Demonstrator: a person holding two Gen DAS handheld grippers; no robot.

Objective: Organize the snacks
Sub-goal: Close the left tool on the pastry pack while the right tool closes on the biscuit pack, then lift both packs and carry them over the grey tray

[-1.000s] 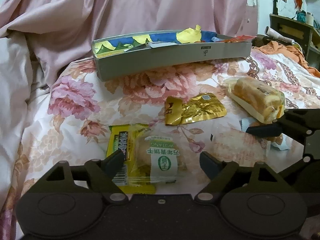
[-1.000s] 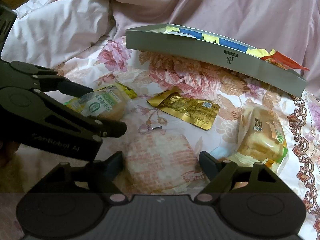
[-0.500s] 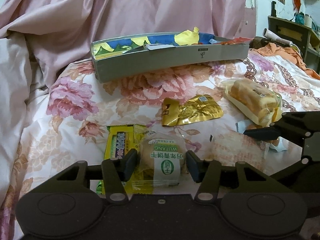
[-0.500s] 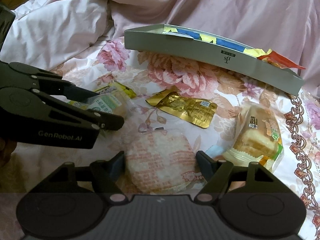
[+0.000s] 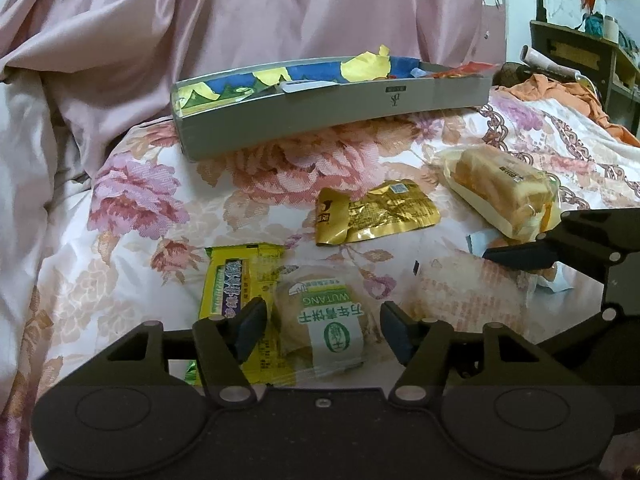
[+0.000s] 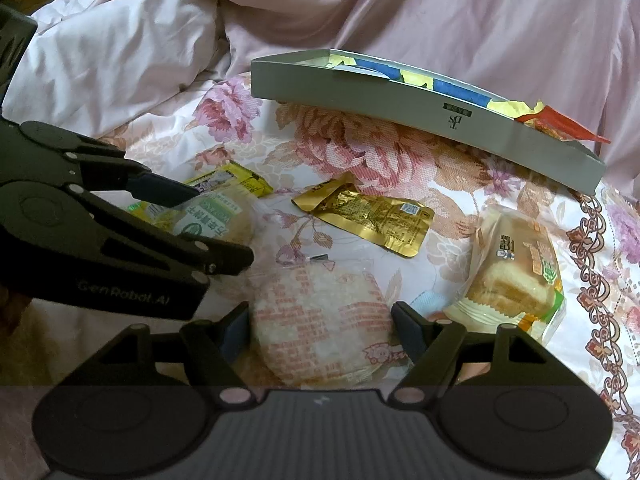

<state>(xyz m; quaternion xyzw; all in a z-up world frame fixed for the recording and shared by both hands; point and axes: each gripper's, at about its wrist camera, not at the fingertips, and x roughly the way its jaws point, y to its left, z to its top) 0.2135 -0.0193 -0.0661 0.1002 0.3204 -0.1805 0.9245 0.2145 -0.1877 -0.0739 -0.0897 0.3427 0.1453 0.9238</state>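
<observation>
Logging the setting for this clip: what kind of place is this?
Most likely a bedroom. The snacks lie on a floral bedsheet with a rumpled pink quilt heaped behind the grey box, and a dark wooden shelf stands against the wall at the far right.

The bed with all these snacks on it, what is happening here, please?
A person is tidying snacks with two handheld grippers. The left gripper has its fingers either side of a round pastry with a green label, which lies partly on a yellow packet. The right gripper brackets a round cake in a red-printed wrapper. Neither snack looks lifted yet. The grey tray behind already holds some wrappers.
</observation>
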